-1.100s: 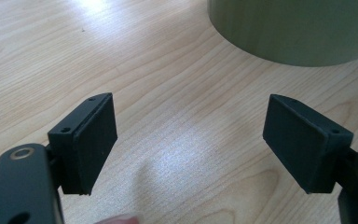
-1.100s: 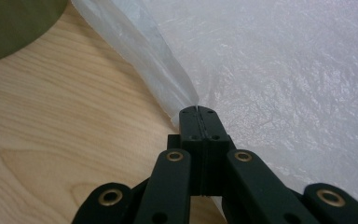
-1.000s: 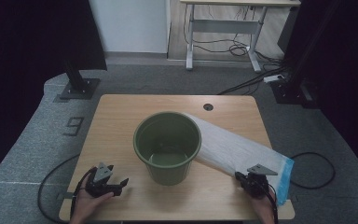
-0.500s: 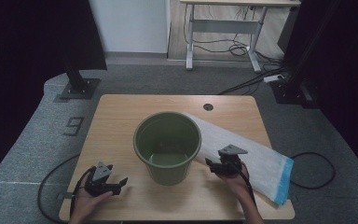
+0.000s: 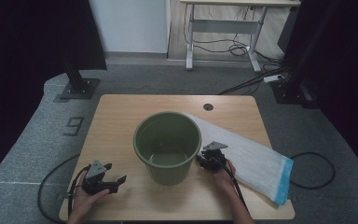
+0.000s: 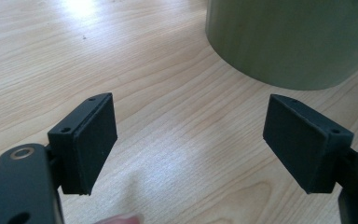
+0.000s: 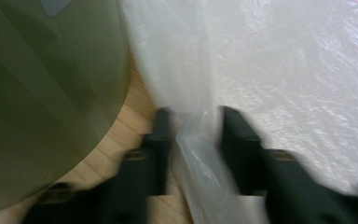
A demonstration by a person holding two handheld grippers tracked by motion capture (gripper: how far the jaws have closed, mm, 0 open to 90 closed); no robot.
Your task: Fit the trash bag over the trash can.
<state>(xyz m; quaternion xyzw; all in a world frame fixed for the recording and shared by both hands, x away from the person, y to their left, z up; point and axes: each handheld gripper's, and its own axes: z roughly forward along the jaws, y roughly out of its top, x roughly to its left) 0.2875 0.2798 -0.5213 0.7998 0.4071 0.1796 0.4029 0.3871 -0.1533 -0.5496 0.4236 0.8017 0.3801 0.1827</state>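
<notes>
Our right tongs have just been closing on the plastic bag's near edge, beside the green bucket on the counter; left tongs gape, well apart.

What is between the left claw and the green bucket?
Just bare wooden table. The left claw view shows it between the open left claw and the green bucket.

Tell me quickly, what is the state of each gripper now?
Left gripper: open, nothing between its jaws.
Right gripper: jaws have just been closing around a fold of the plastic bag; firm grip cannot be told.
</notes>
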